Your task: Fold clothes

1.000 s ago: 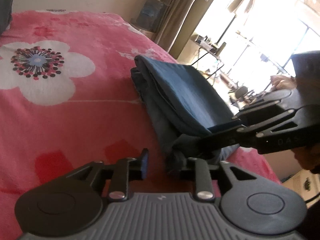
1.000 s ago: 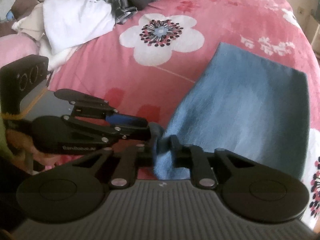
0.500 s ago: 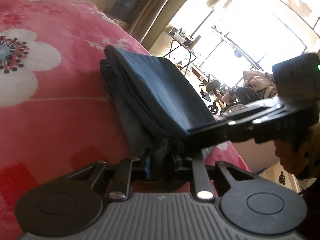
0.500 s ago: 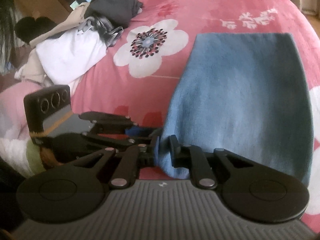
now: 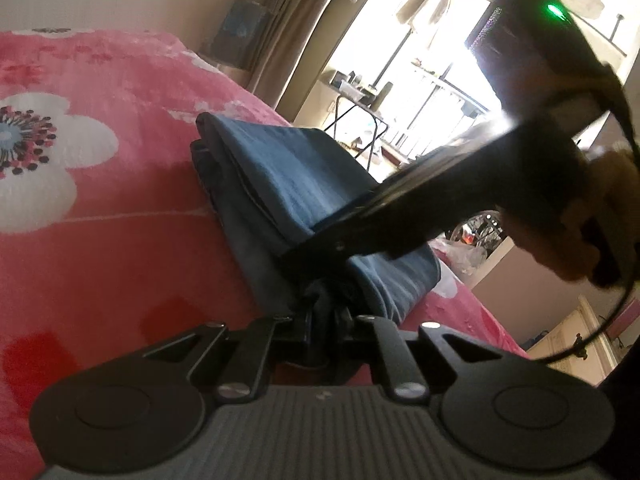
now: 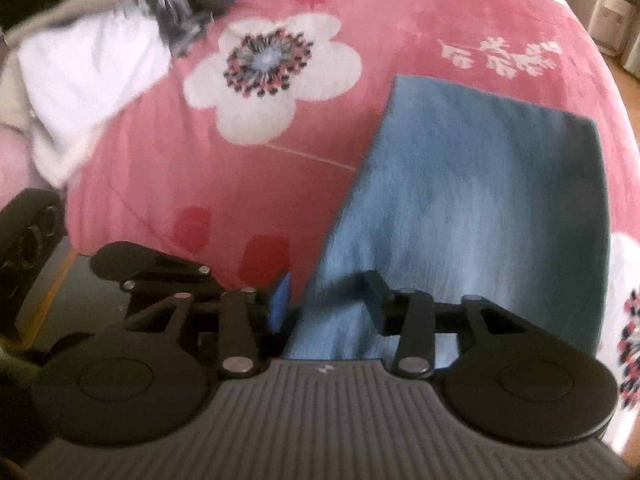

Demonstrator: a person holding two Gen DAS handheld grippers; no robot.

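- The bed [image 6: 168, 184] takes up most of what you can see. It's got a pink blanket with big white flowers [image 6: 272, 72] on it.
- Sitting on that, over toward the right side of the bed in the right wrist view, is the folded blue garment [image 6: 480, 200]. It's a longish, roughly rectangular stack lying flat, and from the left wrist view you can see a few layers stacked at its side edge [image 5: 240, 184].
- Far corner of the bed has a messy pile of other clothes [image 6: 92, 64], white stuff plus something dark grey. It's well apart from the blue one and pretty blurry.
- The left tongs [image 5: 325, 320] are at the near end of the blue garment. The jaws are closing and nearly together, with a bunched bit of dark blue cloth pinched between them.
- The right tongs [image 6: 326, 292] are at that same near end, just beside the left ones. Their jaws are opening, with the cloth edge lying between them. The right finger [image 6: 374, 284] rests on top of the fabric, and the blue-padded left finger [image 6: 280, 300] looks to be clear of it.
- A hand [image 5: 592, 216] holding the right tool shows up in the left wrist view, with a green light [image 5: 554, 10] lit on the tool's body.
- There's a bright window [image 5: 400, 48] and curtain [image 5: 296, 24] behind the bed.
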